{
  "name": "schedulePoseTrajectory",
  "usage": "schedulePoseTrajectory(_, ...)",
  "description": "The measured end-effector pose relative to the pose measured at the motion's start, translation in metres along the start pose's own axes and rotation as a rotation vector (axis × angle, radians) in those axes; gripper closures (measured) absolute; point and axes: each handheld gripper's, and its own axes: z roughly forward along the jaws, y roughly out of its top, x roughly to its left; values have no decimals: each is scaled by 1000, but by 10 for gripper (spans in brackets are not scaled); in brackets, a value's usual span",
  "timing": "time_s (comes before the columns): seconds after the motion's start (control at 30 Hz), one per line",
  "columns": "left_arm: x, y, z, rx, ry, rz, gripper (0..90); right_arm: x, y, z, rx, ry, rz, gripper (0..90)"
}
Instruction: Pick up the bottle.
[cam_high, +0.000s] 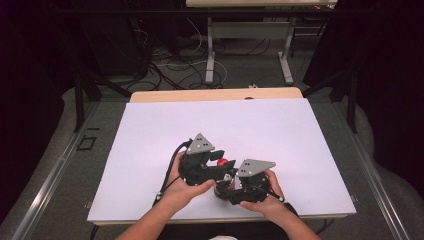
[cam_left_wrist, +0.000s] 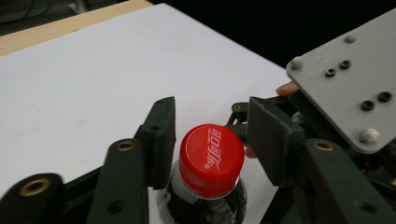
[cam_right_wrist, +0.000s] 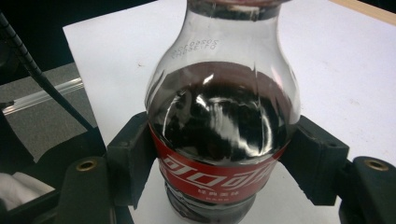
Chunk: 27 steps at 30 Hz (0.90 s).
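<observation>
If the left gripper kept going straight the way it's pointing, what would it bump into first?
Probably the red cap of the cola bottle. It already sits between the left gripper's fingers, right in its line. The right gripper is shut on the bottle's body below.

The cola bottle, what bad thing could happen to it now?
The left gripper has its jaws beside the red cap, seemingly not pressing it, so a twist may slip. The cola bottle is dark with soda; it might fizz onto the white table. The right gripper could dent it.
</observation>
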Motion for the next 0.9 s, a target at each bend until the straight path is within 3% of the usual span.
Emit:
schedulePoseTrajectory(0.03,0,0,0,0,0,0,485,0,0,-1,1,4,10,305)
schedulePoseTrajectory(0.13,8,2,-8,5,-73,35,477,0,0,-1,-3,9,14,305)
schedulePoseTrajectory(0.23,11,1,-10,22,-104,38,473,0,0,-1,-3,15,5,305)
schedulePoseTrajectory(0.3,14,-1,-10,26,-121,63,478,1,1,-1,-2,25,3,305)
schedulePoseTrajectory(0.43,18,-4,-8,42,-120,79,494,1,1,-2,6,31,-2,305)
schedulePoseTrajectory(0.53,18,-6,-5,33,-128,61,508,2,1,0,5,27,-5,305)
schedulePoseTrajectory(0.77,17,-7,3,25,-147,77,557,4,0,1,10,35,-15,306)
schedulePoseTrajectory(0.9,11,-6,5,15,-112,90,612,3,0,2,4,23,-10,306)
